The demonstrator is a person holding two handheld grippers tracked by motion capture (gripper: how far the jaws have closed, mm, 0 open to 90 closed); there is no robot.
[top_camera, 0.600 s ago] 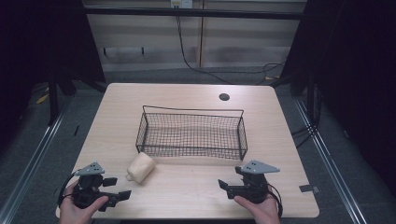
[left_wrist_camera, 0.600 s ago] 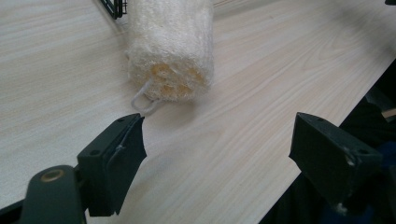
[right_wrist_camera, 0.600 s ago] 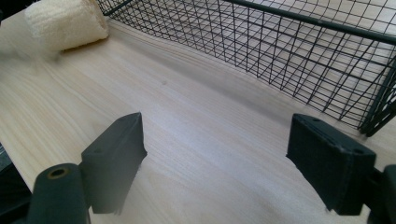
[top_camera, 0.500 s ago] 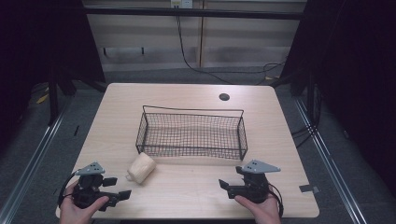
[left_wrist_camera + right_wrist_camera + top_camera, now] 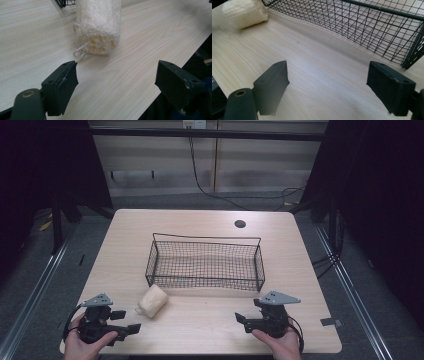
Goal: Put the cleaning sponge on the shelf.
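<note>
A pale loofah sponge (image 5: 152, 300) with a white string loop lies on the wooden table, just off the near left corner of a black wire basket (image 5: 205, 262). My left gripper (image 5: 126, 322) rests at the table's near left edge, open, with the loofah (image 5: 98, 26) a short way ahead of its jaws. At the near right, my right gripper (image 5: 241, 321) is open too, with bare wood between its jaws. In the right gripper view the basket (image 5: 362, 22) stands ahead and the loofah (image 5: 243, 12) lies at the upper left.
The basket holds nothing. A round cable hole (image 5: 240, 224) sits in the table (image 5: 210, 312) at the back right. A small grey tab (image 5: 330, 322) lies near the right edge. Metal rails run along the floor on both sides.
</note>
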